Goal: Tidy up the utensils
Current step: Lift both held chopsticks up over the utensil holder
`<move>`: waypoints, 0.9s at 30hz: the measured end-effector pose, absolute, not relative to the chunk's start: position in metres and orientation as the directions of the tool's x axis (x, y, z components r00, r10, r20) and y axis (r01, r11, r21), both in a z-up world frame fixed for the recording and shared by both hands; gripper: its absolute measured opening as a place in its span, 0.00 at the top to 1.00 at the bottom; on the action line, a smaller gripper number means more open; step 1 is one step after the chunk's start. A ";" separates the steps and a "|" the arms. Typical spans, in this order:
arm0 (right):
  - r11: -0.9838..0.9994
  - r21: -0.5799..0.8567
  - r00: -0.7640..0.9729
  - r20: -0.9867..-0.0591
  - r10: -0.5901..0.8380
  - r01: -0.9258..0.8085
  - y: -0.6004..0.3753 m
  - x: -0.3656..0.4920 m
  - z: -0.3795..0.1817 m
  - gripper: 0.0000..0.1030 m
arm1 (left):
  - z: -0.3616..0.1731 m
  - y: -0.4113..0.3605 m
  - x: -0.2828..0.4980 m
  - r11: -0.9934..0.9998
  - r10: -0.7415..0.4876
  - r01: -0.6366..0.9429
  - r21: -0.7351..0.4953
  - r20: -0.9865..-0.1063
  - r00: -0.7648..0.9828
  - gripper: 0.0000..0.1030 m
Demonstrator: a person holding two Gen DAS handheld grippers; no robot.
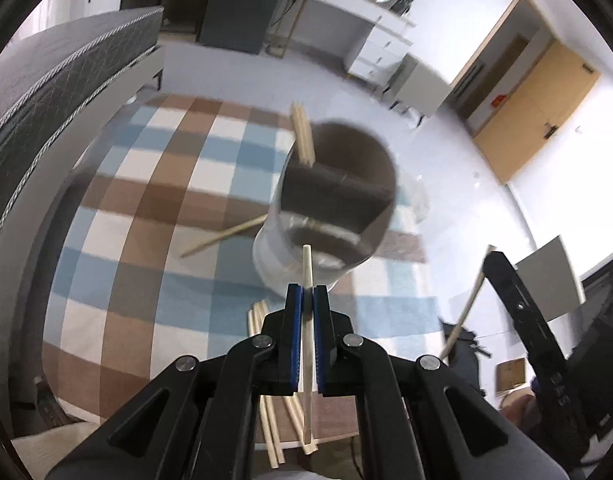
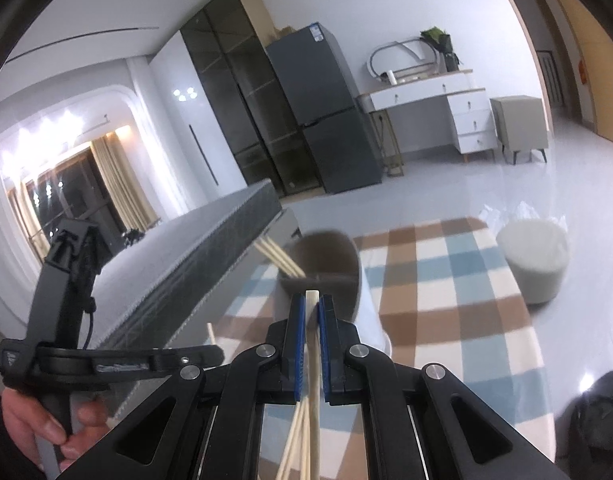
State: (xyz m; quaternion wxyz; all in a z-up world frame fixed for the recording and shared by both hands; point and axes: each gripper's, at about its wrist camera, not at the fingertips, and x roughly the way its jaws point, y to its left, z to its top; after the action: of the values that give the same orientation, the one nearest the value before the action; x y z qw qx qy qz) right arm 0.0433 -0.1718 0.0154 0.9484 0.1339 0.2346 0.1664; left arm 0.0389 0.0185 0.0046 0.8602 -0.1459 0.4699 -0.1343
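A white utensil holder [image 1: 334, 204] with a brown divided inside stands on the checked cloth [image 1: 146, 208]. A few chopsticks [image 1: 302, 136] lean in its far compartment. My left gripper [image 1: 307, 292] is shut on one chopstick [image 1: 307, 264], whose tip hangs above the holder's near rim. In the right wrist view, my right gripper [image 2: 311, 302] is shut on another chopstick [image 2: 312, 294], just short of the holder [image 2: 326, 264]. Loose chopsticks lie on the cloth: one left of the holder [image 1: 222, 236] and several near the front edge [image 1: 262, 344].
A grey mattress [image 1: 46, 92] runs along the table's left side. A round white stool [image 2: 534, 260] stands beyond the table at the right. A dark fridge [image 2: 318, 108] and a white desk [image 2: 430, 96] line the far wall. A black bag [image 2: 594, 420] lies on the floor.
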 end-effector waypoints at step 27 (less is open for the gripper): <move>0.854 0.087 0.842 -0.140 0.521 -0.514 -0.117 0.194 0.109 0.94 | 0.077 0.063 0.160 0.795 -0.412 0.104 -0.598 -0.406 0.816 0.99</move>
State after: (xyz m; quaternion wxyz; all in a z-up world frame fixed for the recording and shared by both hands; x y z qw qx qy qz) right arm 0.1944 -0.1172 0.1087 0.9594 0.0229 0.0796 0.2696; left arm 0.1604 0.0628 0.0771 0.9086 -0.2872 0.2681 -0.1417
